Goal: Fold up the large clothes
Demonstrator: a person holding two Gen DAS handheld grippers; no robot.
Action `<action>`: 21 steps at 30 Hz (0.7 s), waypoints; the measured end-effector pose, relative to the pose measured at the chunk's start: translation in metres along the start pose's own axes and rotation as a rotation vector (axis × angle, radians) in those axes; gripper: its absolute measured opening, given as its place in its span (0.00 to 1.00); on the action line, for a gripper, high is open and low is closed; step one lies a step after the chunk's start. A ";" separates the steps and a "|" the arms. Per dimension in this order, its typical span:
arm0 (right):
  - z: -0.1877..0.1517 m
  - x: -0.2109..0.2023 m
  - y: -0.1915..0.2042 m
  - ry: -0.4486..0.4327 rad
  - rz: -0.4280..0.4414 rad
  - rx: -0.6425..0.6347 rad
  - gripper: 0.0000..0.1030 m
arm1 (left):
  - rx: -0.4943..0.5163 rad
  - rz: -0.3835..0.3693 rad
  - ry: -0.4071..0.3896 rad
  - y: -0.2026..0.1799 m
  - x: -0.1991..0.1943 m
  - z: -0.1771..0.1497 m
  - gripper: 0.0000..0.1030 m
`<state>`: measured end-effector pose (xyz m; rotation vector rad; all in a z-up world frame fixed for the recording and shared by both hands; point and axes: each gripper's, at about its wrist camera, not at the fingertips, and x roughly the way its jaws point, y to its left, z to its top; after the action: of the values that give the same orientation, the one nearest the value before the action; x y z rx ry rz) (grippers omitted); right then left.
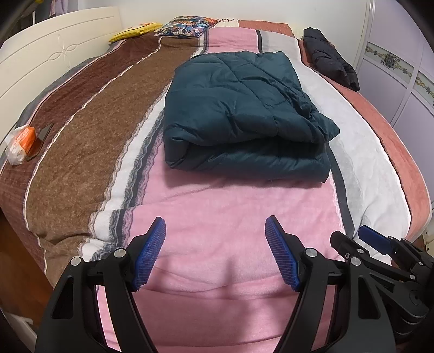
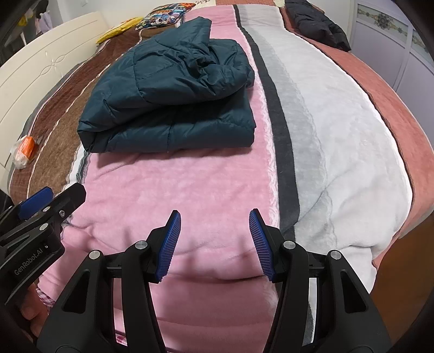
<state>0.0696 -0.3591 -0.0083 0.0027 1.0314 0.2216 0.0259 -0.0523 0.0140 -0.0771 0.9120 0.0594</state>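
Both tools, the left tool (image 1: 214, 236) and right tool (image 2: 214, 230), are held apart and empty over the pink blanket (image 1: 217, 206); the folded teal jacket (image 1: 238, 114) is laid beyond.

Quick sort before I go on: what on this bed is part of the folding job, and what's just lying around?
Job:
teal padded jacket, folded on the pink stripe
left gripper, open, empty
right gripper, open, empty

Lying about:
black garment at far edge
yellow item
patterned pillow
orange packet
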 end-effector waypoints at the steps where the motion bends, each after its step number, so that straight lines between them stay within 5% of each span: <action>1: 0.000 0.000 0.000 0.000 0.000 0.000 0.51 | 0.000 0.000 0.000 0.000 0.000 0.000 0.70; 21: -0.001 -0.001 0.001 -0.001 -0.001 0.001 0.51 | -0.001 0.001 -0.004 0.001 -0.001 0.000 0.70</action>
<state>0.0685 -0.3584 -0.0078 0.0034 1.0306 0.2198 0.0247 -0.0517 0.0149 -0.0774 0.9084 0.0611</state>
